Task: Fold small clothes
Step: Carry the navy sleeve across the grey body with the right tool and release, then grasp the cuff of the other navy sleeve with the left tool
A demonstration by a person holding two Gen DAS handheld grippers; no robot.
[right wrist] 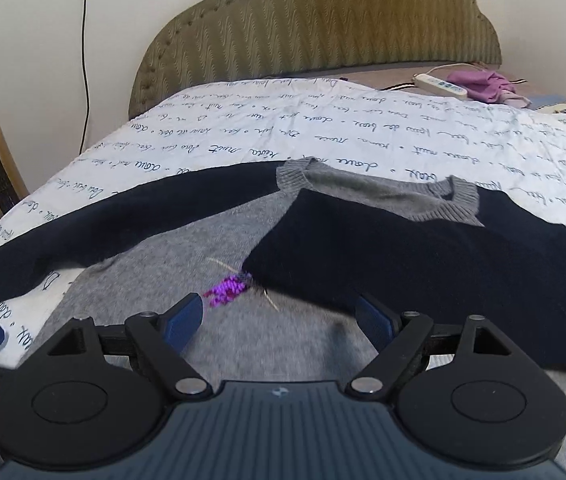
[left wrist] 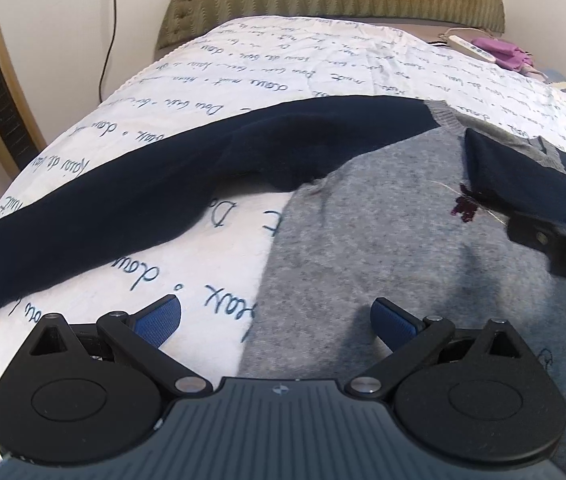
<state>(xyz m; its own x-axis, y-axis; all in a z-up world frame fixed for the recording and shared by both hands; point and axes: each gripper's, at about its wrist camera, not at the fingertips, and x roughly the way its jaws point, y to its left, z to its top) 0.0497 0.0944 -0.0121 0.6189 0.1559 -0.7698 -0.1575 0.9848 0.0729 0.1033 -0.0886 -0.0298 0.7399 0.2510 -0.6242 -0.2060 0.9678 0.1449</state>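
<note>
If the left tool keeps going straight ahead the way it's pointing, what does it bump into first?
Probably the sweater. The left tool is open and empty, low over the side edge of the grey sweater body. Straight ahead lies the outstretched navy sleeve across the lettered bedspread. Depth is hard to judge, so it might brush the bedspread first.

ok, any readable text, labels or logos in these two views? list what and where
Bedsheet: covered in dark blue handwritten-style script, upside down and distorted; no word reads reliably.
Left gripper: small round emblem on the grey body, no lettering legible.
Right gripper: same emblem, unreadable.
Sweater: purple sequin motif on the chest, not text.
Power strip: markings too small to read.
</note>
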